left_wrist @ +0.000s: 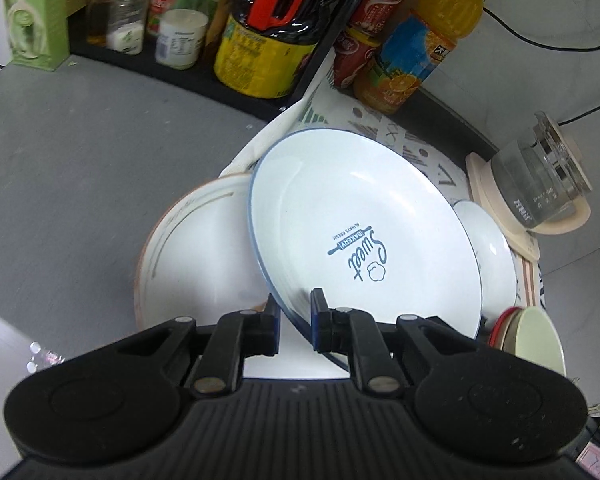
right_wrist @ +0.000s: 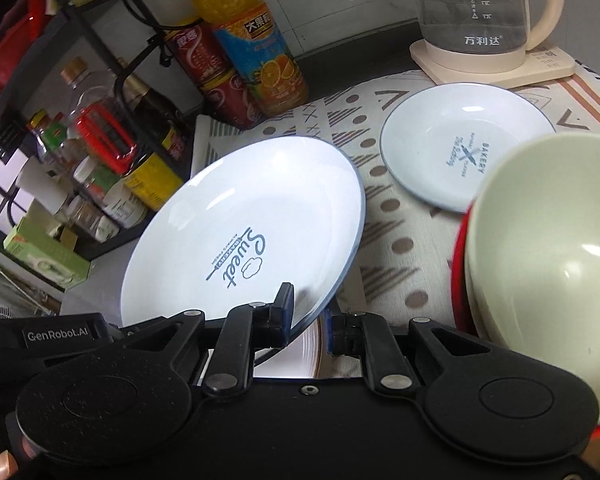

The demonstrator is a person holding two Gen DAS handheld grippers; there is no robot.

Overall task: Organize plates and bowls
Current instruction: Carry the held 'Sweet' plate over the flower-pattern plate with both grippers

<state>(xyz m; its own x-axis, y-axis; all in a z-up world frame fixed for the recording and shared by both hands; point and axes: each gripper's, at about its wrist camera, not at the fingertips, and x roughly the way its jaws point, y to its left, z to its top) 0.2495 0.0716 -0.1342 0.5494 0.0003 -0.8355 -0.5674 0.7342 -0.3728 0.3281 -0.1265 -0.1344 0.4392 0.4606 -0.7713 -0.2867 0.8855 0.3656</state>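
A large white plate with a blue rim and "Sweet Bakery" print hangs tilted above the counter. My left gripper is shut on its near rim. In the right wrist view the same plate has my right gripper shut on its near rim too, with the other gripper's body at the lower left. Below it lies a brown-rimmed plate, showing between the right fingers as brown-rimmed plate. A small white bakery plate rests on the patterned cloth. A pale green bowl sits nested in a red bowl at the right.
A black rack with jars and bottles stands at the back left. An orange juice bottle and red cans stand beside it. A glass kettle on a cream base is at the back right. Grey counter lies to the left.
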